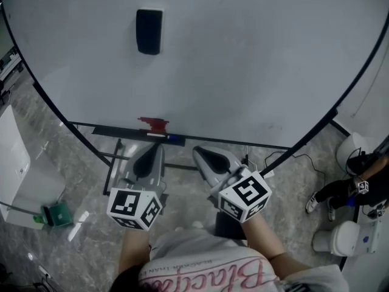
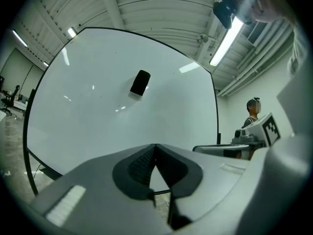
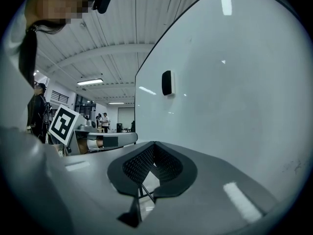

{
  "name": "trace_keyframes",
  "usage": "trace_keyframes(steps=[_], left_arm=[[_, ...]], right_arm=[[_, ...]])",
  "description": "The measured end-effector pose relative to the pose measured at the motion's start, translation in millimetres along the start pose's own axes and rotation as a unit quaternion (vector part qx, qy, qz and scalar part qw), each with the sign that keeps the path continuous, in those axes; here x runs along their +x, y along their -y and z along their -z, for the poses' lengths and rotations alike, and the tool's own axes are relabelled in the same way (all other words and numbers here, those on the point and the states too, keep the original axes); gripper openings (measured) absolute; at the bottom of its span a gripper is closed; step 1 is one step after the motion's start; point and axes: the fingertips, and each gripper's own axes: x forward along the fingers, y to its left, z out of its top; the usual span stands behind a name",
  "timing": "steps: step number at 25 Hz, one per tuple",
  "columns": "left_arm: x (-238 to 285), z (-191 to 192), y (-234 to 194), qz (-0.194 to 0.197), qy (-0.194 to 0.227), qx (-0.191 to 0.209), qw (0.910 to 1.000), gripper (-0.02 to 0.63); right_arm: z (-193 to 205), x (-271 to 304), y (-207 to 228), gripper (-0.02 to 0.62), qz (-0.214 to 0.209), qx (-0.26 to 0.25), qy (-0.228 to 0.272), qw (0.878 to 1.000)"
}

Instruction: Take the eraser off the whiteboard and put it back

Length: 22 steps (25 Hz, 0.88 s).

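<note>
Black rectangular eraser (image 1: 149, 31) on white whiteboard (image 1: 255, 66); left gripper (image 1: 157, 149), right gripper (image 1: 199, 152) low, jaws together, empty. Fits before removal or after return.

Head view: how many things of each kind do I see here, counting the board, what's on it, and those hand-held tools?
Whiteboard: 1
Black eraser: 1
Red item on the tray: 1
Tray: 1
Grippers: 2, the left gripper and the right gripper
Total: 6
</note>
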Motion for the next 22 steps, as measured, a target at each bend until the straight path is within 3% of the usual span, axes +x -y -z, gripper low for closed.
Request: trace_keyframes(steps=[22], left_arm=[[9, -6, 12, 0.016, 0.014, -0.011, 0.9997, 0.0]], right_arm=[[-6, 0, -9, 0.0, -0.001, -0.028, 0.001, 1.0]])
